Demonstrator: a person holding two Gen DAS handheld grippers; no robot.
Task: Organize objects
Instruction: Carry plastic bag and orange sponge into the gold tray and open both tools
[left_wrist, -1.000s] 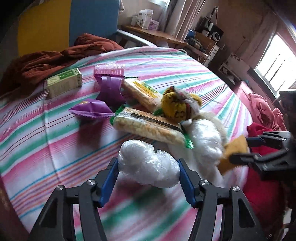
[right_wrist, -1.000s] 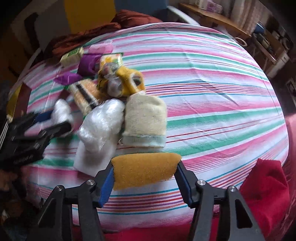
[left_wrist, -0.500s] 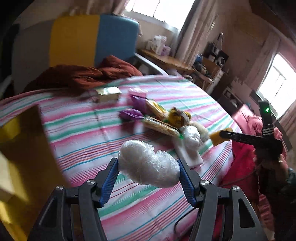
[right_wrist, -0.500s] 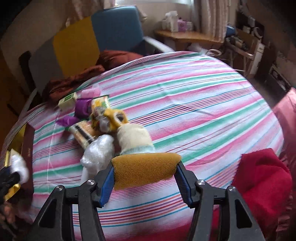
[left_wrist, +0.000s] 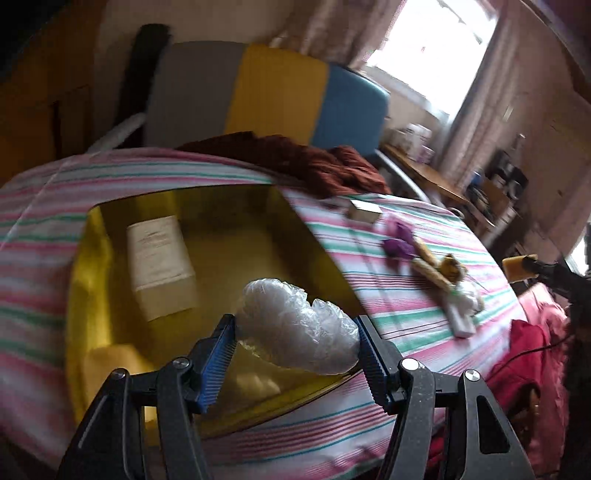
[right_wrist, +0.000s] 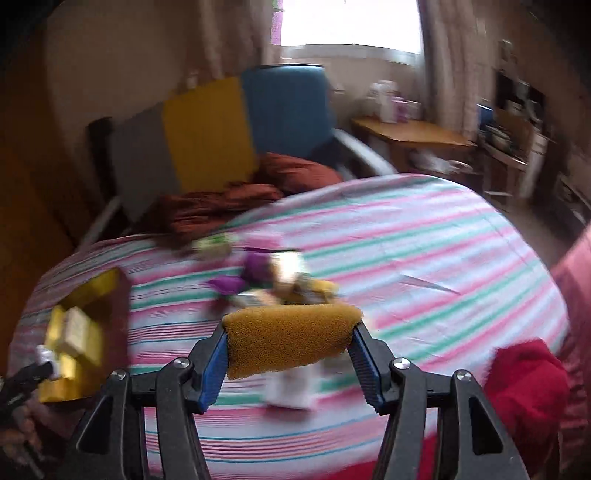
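My left gripper (left_wrist: 295, 339) is shut on a crumpled clear plastic bag (left_wrist: 299, 332) and holds it above the near right corner of an open yellow box (left_wrist: 96, 280). A cream packet (left_wrist: 159, 266) lies inside the box. My right gripper (right_wrist: 288, 343) is shut on a yellow-brown sponge (right_wrist: 288, 339), raised above the striped bed. A pile of snack packs, purple wrappers and a yellow toy (left_wrist: 428, 266) lies on the bed to the right; the right wrist view shows it (right_wrist: 273, 280) beyond the sponge. The box (right_wrist: 74, 332) is at that view's left.
A brown blanket (left_wrist: 295, 158) lies at the bed's far edge before a grey, yellow and blue chair (left_wrist: 266, 96). A small box (left_wrist: 364, 212) sits near it. Red cloth (right_wrist: 524, 380) lies at the bed's right edge. A wooden desk (right_wrist: 406, 133) stands behind.
My left gripper has swung left with the plastic bag, from over the pile to above the yellow box. My right gripper has lifted and pulled back with the sponge.
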